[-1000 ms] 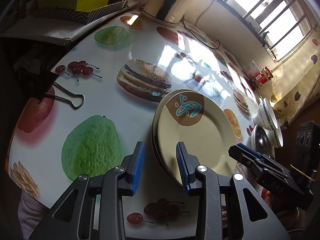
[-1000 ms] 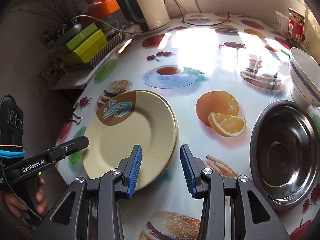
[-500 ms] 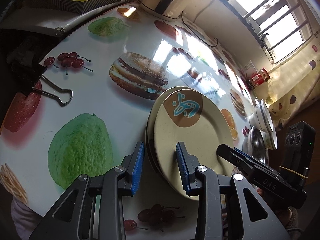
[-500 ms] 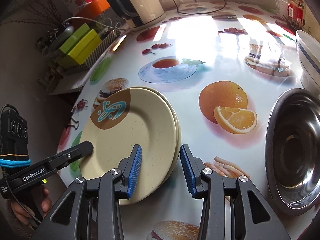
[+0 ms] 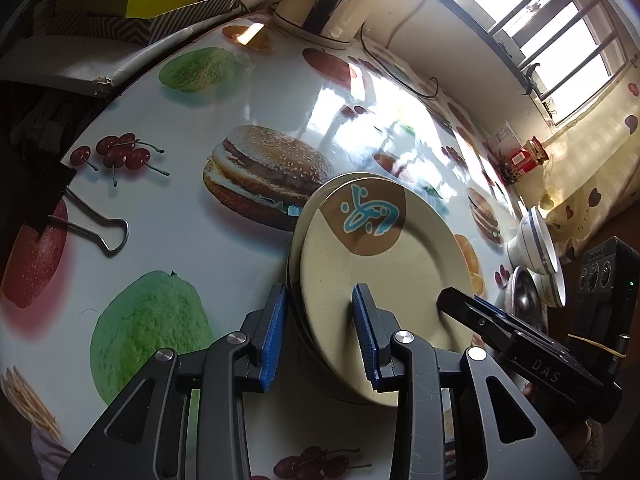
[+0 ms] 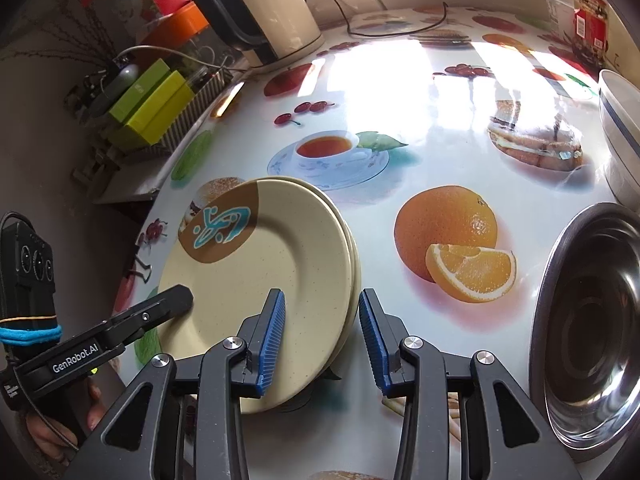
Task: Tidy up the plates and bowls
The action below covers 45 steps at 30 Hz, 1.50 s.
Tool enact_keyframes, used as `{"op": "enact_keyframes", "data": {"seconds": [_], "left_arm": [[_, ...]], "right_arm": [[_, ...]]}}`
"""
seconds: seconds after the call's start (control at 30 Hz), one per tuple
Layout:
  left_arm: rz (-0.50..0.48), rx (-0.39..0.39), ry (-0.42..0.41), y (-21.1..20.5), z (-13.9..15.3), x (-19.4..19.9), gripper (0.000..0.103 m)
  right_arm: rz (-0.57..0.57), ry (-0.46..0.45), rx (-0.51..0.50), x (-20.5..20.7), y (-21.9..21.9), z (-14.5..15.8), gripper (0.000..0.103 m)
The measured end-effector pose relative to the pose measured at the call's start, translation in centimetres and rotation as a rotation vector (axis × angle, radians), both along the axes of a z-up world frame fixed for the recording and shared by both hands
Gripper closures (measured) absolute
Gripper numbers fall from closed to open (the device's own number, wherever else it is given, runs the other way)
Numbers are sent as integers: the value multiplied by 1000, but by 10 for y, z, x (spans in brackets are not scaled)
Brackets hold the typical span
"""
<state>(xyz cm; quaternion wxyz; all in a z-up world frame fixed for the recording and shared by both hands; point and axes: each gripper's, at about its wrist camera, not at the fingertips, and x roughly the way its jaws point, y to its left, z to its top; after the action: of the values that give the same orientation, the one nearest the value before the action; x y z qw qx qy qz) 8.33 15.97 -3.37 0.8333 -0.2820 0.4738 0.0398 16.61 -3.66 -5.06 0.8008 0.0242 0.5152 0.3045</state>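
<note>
Cream stacked plates (image 6: 280, 264), brown patch, teal motif; both grippers' jaws straddle rims, spread.

**A printed table, well laden**

The glossy table (image 6: 400, 92), printed with fruit and burgers, carries a stack of cream plates (image 6: 260, 276), a steel bowl (image 6: 592, 320), a white bowl (image 6: 620, 136), a kettle (image 6: 272, 12) and a binder clip (image 5: 96, 228).

A home kitchen: food-print tablecloth (image 6: 400, 92), electric kettle (image 6: 276, 12), stacked plates (image 6: 256, 280), barred window (image 5: 560, 40).
</note>
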Motion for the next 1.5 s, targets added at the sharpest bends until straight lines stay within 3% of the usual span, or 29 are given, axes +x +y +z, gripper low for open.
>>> {"op": "enact_keyframes", "data": {"seconds": [0.43,0.73,0.8,1.0,1.23,1.5], "left_arm": [[-6,6,0,5,1,12,68],[2,115,-11,-1,30,2,68],[-19,146,-33,-9,43,2,67],[-133,135,-127,-49,75,22,63],[-284,89,-152,-109,86,73,63],[-416,63,-169,-168,92,129,63]], "right_arm": [[-11,19,21,15,2,0,65],[-41,-54,26,6,-16,28,59],[-61,-79,24,3,-25,37,58],[-167,-135,51,-2,-72,64,53],[-358,-208,24,2,-145,88,53],[-510,-230,-17,21,-206,88,53]]}}
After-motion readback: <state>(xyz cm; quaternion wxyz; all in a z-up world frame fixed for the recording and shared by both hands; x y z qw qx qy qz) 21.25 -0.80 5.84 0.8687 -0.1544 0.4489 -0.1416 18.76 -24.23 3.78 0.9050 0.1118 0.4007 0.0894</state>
